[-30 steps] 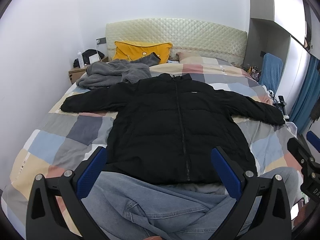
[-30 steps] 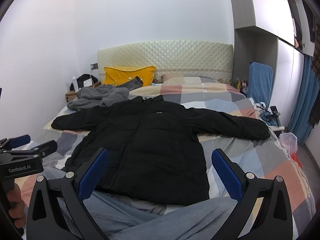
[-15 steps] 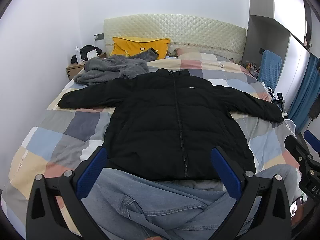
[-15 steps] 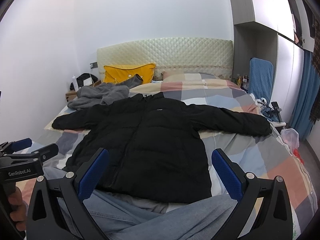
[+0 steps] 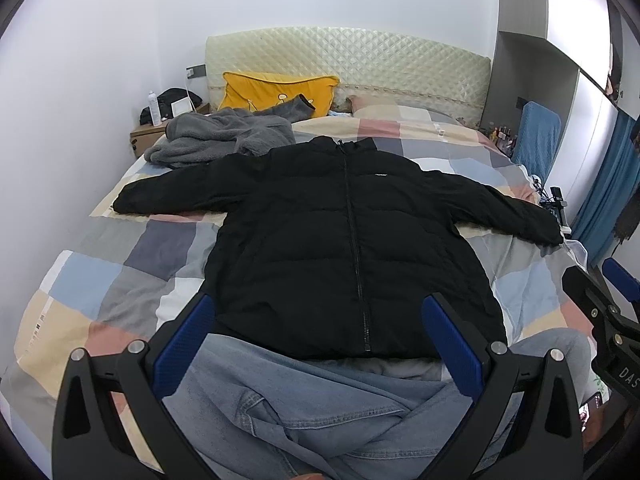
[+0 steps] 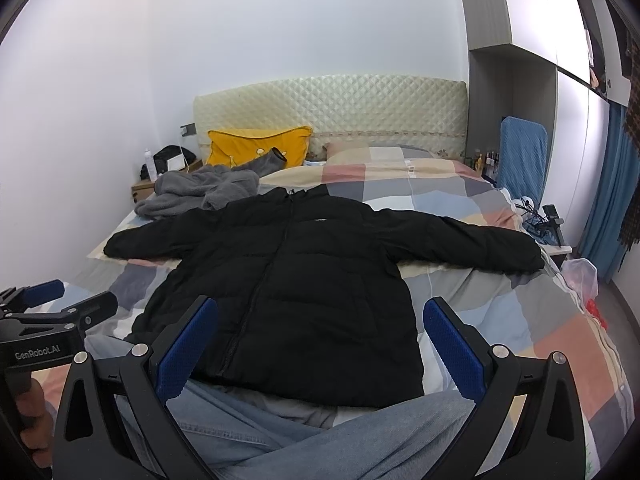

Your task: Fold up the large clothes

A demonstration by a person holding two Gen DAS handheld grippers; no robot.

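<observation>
Across the middle of the bed (image 5: 100,288), black puffer jacket (image 5: 344,248) spread flat, front up, zipped, sleeves reaching toward both side edges. Likely soft, bulky, springy and slippery (best pinched at cuffs or hem corners). Near the foot edge, left gripper (image 5: 316,336) and right gripper (image 6: 320,340) wide open, holding nothing.

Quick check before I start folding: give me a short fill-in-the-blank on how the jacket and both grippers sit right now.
1. The black puffer jacket lies front up with its zipper ____.
2. Both of its sleeves are spread ____.
3. The left gripper and the right gripper both have their jaws ____.
4. Beyond the jacket's collar lies a crumpled ____ fleece garment.

Missing words: closed; outward; open; grey
</observation>
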